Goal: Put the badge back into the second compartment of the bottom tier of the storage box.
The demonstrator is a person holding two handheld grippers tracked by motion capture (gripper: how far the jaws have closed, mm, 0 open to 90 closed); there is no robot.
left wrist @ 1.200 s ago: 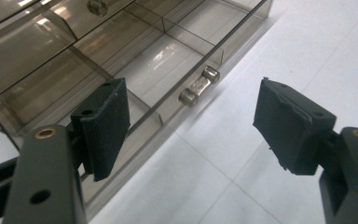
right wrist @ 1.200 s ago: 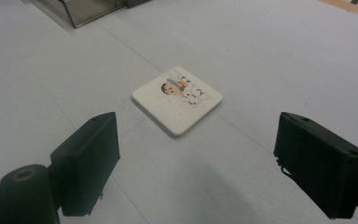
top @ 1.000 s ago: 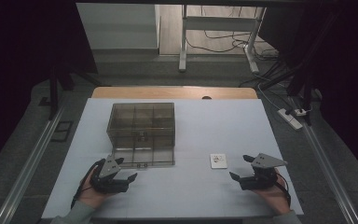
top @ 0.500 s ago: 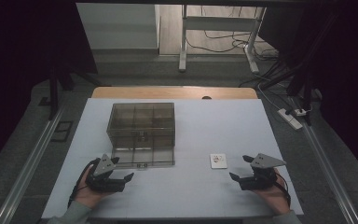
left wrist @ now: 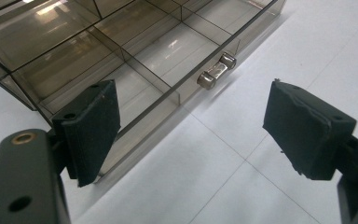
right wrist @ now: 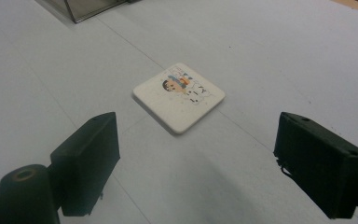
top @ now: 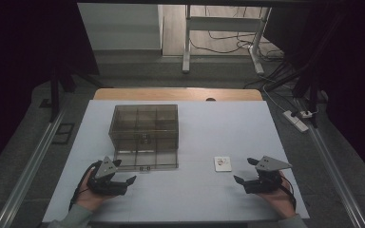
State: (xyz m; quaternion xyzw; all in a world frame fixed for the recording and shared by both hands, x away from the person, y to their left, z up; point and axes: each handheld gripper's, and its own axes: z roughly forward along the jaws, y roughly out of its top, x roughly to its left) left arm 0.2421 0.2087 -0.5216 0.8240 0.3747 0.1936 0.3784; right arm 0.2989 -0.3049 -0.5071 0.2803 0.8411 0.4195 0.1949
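Observation:
A smoky clear compartment box (top: 144, 124) stands left of the table's middle, its low drawer (top: 145, 159) pulled out toward me. In the left gripper view the drawer's metal handle (left wrist: 216, 71) lies just ahead of my left gripper (left wrist: 191, 95). That gripper (top: 123, 172) rests by the drawer's front left corner; its jaws have just been opening and nothing is between them. A small white tile with a cartoon picture (top: 222, 163) (right wrist: 179, 95) lies flat on the table. My right gripper (top: 243, 170) (right wrist: 196, 126) sits just short of it, open and holding nothing.
The white table top (top: 204, 128) has a wooden strip along its far edge. Metal rails run along both sides of the table. A power strip (top: 297, 119) and cables lie on the floor at the far right.
The left gripper's jaws stand slightly wider apart than a second ago. Both hands and the tile have stayed where they were.

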